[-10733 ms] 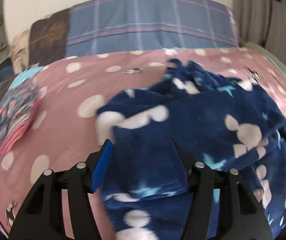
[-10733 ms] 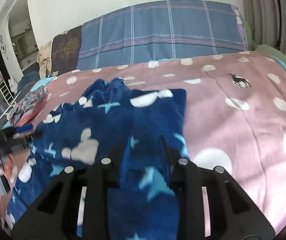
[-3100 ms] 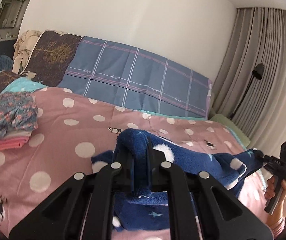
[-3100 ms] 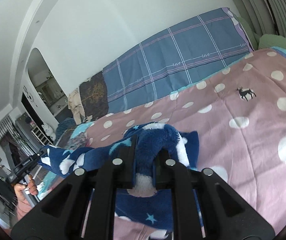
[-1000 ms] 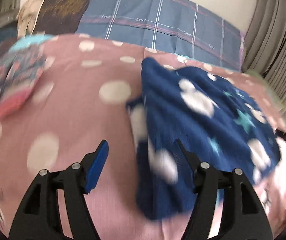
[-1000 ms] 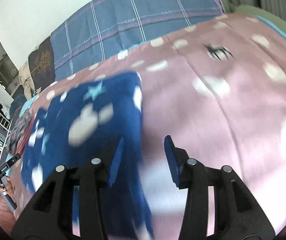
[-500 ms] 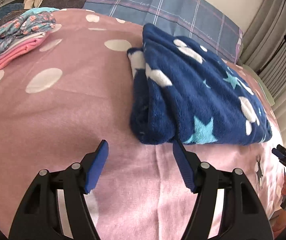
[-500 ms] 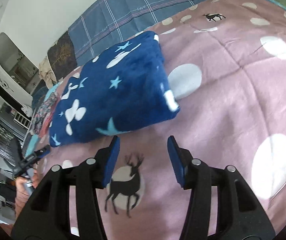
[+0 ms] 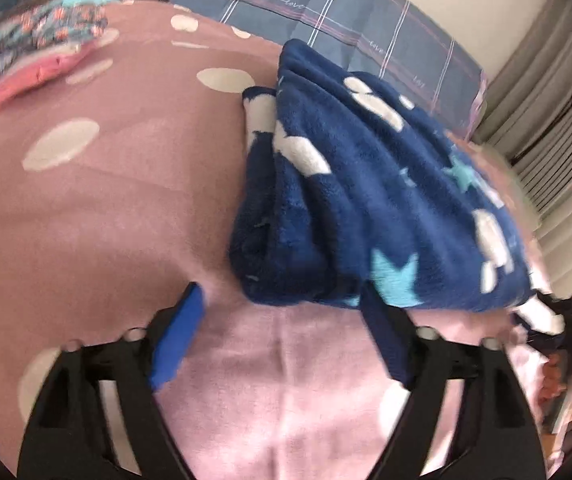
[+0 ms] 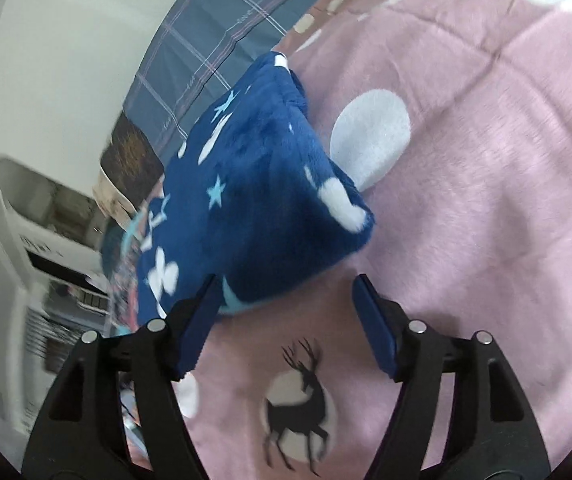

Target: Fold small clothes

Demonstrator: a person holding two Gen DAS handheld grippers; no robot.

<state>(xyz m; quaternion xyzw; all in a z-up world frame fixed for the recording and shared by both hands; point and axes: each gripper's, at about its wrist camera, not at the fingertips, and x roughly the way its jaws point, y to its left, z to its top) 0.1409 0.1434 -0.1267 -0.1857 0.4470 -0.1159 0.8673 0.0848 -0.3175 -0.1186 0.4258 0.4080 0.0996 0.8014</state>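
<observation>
A: What does the bed look like?

B: It is covered by a pink fleece blanket with pale dots; the right wrist view shows a dark deer silhouette printed on it, just in front of the right gripper. Along the far edge a blue plaid pillow lies against a plain pale wall, with a dark brown pillow beside it.

A: And the rest of the room?

B: Grey curtains hang at the right of the left wrist view. The right wrist view shows a blurred doorway and shelving at its left edge, too smeared to make out.

A: Where is the garment?

B: The navy fleece garment, patterned with white shapes and teal stars, lies folded into a thick bundle on the blanket. A stack of folded clothes, floral on top and pink beneath, sits well apart from it at the far left.

A: The tongs?

B: The left gripper is spread wide and empty, its right finger touching or just short of the bundle's near edge. The right gripper is likewise released and holds nothing, its left finger at the bundle's near edge.
</observation>
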